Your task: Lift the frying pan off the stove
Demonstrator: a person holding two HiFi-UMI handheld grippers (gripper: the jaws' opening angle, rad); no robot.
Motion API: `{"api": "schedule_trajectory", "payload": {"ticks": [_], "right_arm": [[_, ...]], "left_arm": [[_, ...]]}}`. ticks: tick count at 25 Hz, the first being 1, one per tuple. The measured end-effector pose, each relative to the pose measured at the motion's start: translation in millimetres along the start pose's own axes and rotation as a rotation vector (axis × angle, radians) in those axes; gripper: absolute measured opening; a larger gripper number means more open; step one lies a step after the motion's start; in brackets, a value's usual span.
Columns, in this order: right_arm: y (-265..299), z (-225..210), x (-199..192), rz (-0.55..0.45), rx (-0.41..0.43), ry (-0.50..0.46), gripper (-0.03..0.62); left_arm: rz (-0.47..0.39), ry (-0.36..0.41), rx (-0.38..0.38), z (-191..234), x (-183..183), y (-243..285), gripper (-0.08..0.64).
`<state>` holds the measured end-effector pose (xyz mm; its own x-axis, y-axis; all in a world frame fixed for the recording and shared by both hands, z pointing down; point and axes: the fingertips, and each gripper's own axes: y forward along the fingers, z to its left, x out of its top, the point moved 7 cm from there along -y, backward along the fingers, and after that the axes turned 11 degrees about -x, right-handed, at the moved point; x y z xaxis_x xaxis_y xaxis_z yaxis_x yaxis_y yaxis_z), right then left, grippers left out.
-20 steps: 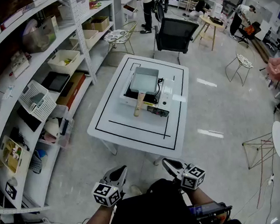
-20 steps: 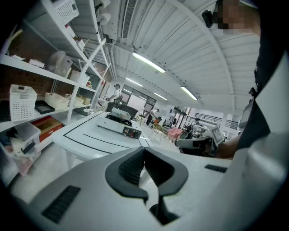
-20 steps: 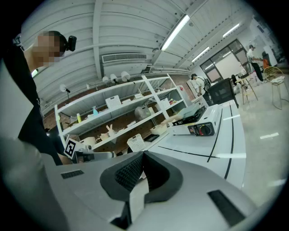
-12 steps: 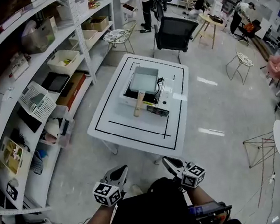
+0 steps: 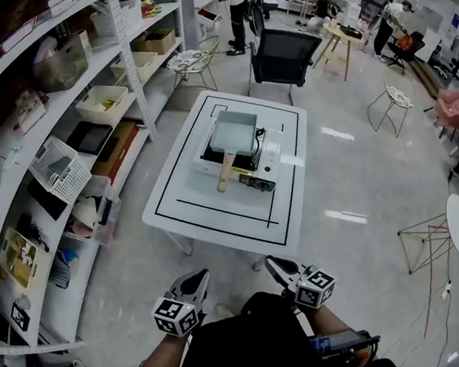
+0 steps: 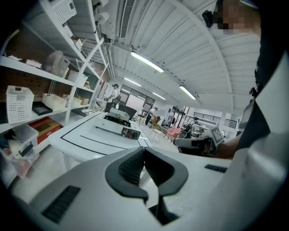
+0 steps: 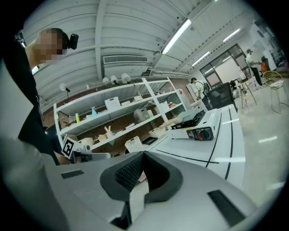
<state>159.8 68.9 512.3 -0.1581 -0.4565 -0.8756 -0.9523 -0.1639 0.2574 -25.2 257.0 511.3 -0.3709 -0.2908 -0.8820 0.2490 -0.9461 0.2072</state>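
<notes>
With my left gripper (image 5: pixel 193 282) and right gripper (image 5: pixel 277 267) both closed and empty, well short of the pale-green square metal frying pan (image 5: pixel 236 131) on the white portable stove (image 5: pixel 269 160), I reckon I should open one and take the pan's wooden handle (image 5: pixel 226 173) squarely.

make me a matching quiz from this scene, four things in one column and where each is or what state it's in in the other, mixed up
Things:
1. frying pan
2. stove
3. black office chair
4. left gripper

Places or states:
a. empty, jaws shut, short of the table's near edge
b. on the white table
c. standing beyond the table's far end
d. sitting on top of the stove

Pairs: 1-d, 2-b, 3-c, 4-a
</notes>
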Motion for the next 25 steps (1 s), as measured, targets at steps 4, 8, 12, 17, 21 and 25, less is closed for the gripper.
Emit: {"api": "schedule_trajectory", "payload": {"ticks": [4, 8, 12, 17, 21, 25], "right_arm": [[0, 0, 1, -0.006, -0.008, 0.0, 0.026], [0, 0, 0, -0.008, -0.021, 0.001, 0.026], [3, 3, 3, -0.017, -0.022, -0.003, 0.026], [5, 6, -3, -0.003, -0.016, -0.001, 0.026], [10, 4, -2, 0.005, -0.013, -0.007, 0.026], [20, 2, 0, 0.008, -0.005, -0.005, 0.026]], "left_arm": [[0.001, -0.001, -0.004, -1, -2, -1, 0.009], [-0.003, 0.0, 0.002, -1, -2, -5, 0.009], [-0.01, 0.004, 0.007, -1, -2, -11, 0.009], [-0.011, -0.012, 0.028, 1, -9, -21, 0.009], [-0.016, -0.021, 0.046, 1, -12, -27, 0.009], [-0.015, -0.038, 0.068, 5, -16, -32, 0.009]]}}
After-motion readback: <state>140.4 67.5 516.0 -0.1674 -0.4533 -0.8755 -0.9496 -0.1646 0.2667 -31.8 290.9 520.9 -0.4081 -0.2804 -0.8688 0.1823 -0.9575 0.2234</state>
